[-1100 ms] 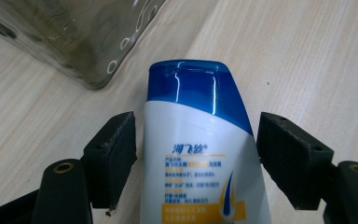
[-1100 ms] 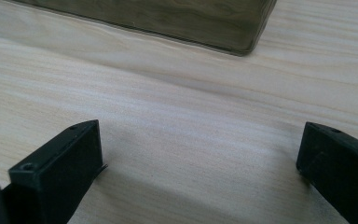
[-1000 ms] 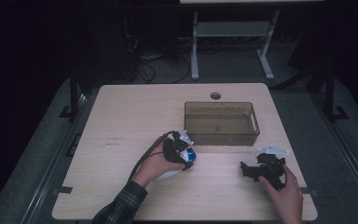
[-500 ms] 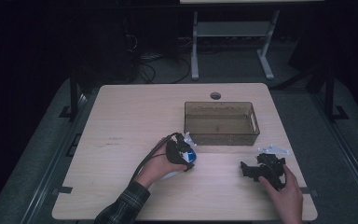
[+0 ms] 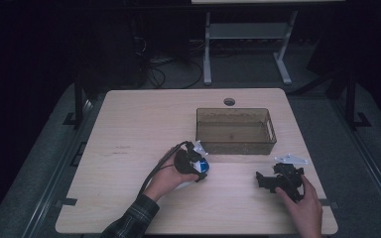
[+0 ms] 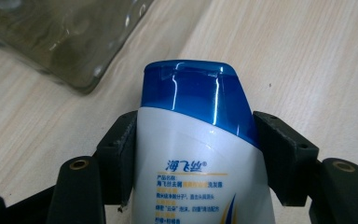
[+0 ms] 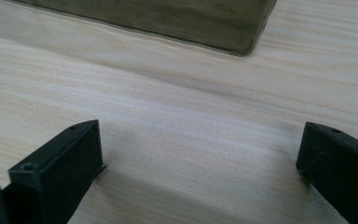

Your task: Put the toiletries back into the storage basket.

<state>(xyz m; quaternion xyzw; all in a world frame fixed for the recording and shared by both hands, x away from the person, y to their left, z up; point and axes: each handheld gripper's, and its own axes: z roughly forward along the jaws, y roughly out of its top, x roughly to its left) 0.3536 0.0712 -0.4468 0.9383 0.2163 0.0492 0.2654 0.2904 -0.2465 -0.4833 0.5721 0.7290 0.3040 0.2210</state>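
- My left gripper [image 5: 194,163] is clamped on a white shampoo bottle [image 6: 196,154] with a blue cap [image 6: 193,93], one jaw on each side just below the cap.
- The bottle sits in my grip just beside the near left corner of the clear bin [image 5: 235,130] on the table [image 5: 129,129].
- My right gripper [image 7: 200,172] rests spread and empty on the wood, near the bin's right corner.
- I judge this the carry step; next I must lift over the bin's wall, then let go inside.
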